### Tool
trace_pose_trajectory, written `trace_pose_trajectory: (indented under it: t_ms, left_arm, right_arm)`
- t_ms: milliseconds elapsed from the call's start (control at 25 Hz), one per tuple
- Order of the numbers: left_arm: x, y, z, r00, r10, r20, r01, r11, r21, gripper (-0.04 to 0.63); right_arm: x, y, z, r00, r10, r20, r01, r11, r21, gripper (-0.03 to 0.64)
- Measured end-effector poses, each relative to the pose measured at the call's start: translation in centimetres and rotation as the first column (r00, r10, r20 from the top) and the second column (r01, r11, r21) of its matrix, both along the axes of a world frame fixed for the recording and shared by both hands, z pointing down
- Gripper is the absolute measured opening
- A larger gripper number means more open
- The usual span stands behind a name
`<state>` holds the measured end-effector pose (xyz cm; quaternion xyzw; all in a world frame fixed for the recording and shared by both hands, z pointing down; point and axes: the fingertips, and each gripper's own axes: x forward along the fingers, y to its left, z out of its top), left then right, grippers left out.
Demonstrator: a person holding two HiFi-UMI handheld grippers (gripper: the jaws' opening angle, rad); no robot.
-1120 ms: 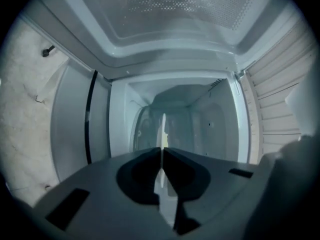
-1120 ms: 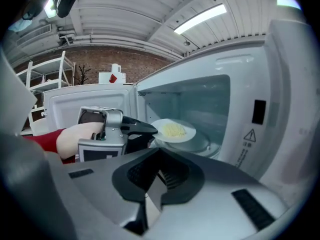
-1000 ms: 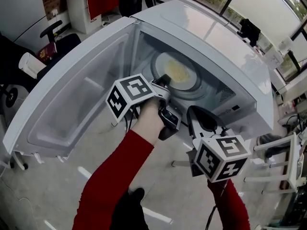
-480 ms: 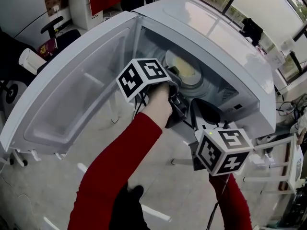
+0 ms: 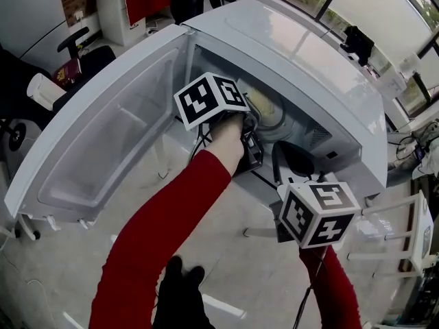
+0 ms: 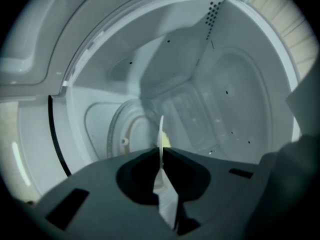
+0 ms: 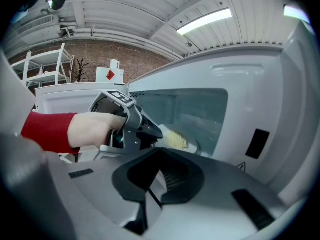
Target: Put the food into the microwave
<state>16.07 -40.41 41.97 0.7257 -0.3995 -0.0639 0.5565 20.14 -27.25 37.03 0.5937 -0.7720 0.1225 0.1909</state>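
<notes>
The white microwave (image 5: 295, 53) stands with its door (image 5: 103, 136) swung open to the left. My left gripper (image 5: 251, 120) reaches into the cavity, shut on the rim of a white plate (image 5: 269, 112) of yellow noodles (image 7: 175, 140). In the left gripper view the plate's rim (image 6: 161, 134) shows edge-on between the closed left gripper (image 6: 161, 153), with the glass turntable (image 6: 125, 134) behind it. My right gripper (image 5: 291, 162) hangs outside the opening at the lower right. The right gripper (image 7: 159, 153) is shut and holds nothing, and its view shows the left gripper (image 7: 158, 132) at the cavity.
A white wire rack (image 5: 394, 232) stands at the right. An office chair (image 5: 75, 53) and a white cabinet (image 5: 113, 12) are at the upper left. The microwave's control panel side (image 7: 260, 134) is close on the right of the cavity.
The left gripper has gone deeper into the microwave with the plate and has rolled, its marker cube now turned further up. The right gripper has stayed in place.
</notes>
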Motion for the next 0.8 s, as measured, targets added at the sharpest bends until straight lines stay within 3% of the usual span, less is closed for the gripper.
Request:
trace_pose_trajectory:
  t_ms: [120,280,520,640,800]
  left_arm:
    - [0.1,-0.2,0.0,0.996,0.023,0.083,-0.026,0.999,0.028,0.029]
    - [-0.1,-0.3,0.1,0.972,0.049,0.228,-0.069,0.994,0.081,0.041]
    - [-0.5,-0.4,0.1,0.905,0.084,0.418,-0.148,0.981,0.124,0.069]
    - [-0.9,-0.3,1.0,0.879,0.099,0.467,-0.174,0.977,0.122,0.089]
    - [-1.0,-0.3,1.2,0.866,0.086,0.493,-0.182,0.972,0.150,0.097]
  right_arm:
    - [0.4,-0.2,-0.3,1.000,-0.001,-0.008,0.001,1.000,0.002,0.014]
    - [0.6,-0.4,-0.5,1.000,-0.004,-0.016,0.004,1.000,0.006,0.014]
    - [0.5,-0.8,-0.4,1.000,-0.011,-0.023,0.011,1.000,0.001,0.014]
    - [0.3,-0.9,-0.3,1.000,-0.018,-0.019,0.018,1.000,-0.001,0.014]
    - [0.1,-0.9,-0.4,0.999,-0.030,-0.024,0.030,1.000,0.001,0.014]
